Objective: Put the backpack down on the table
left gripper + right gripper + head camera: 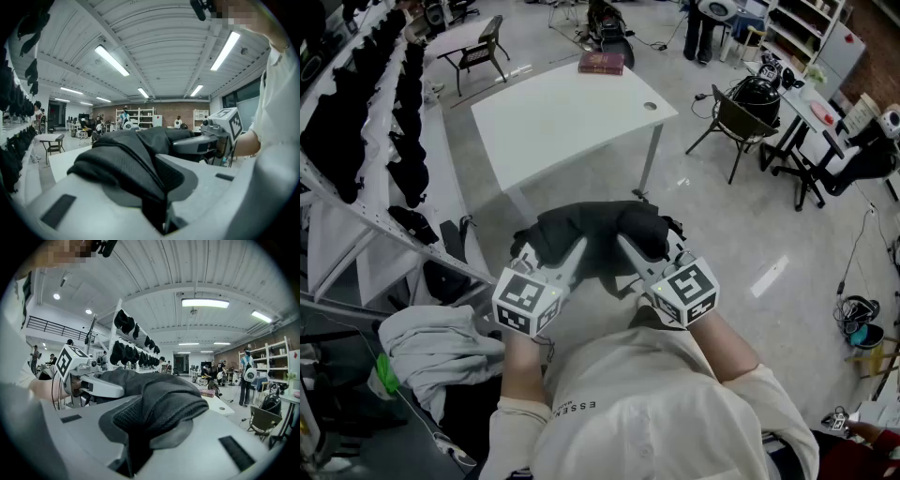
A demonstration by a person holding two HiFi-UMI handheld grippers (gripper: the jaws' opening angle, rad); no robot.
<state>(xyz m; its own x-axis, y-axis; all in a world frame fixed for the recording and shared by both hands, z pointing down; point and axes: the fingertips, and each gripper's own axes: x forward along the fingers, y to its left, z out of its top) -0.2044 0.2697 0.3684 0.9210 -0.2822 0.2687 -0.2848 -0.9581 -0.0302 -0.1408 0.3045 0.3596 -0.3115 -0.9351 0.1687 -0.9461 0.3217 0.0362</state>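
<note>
A black backpack [592,236] hangs in the air in front of me, short of the white table [553,117]. My left gripper [572,255] is shut on its left shoulder strap [126,164], whose black padded fabric is pinched between the jaws. My right gripper [628,248] is shut on the right strap [161,411] in the same way. Each gripper shows in the other's view: the right gripper [197,144] and the left gripper [105,389]. The bag's lower part is hidden behind the grippers in the head view.
A dark red book [601,63] lies at the table's far edge, near a round hole [651,106]. A rack of black bags [366,112] runs along the left. A black chair [741,122] stands to the right; grey cloth [431,342] is piled at lower left.
</note>
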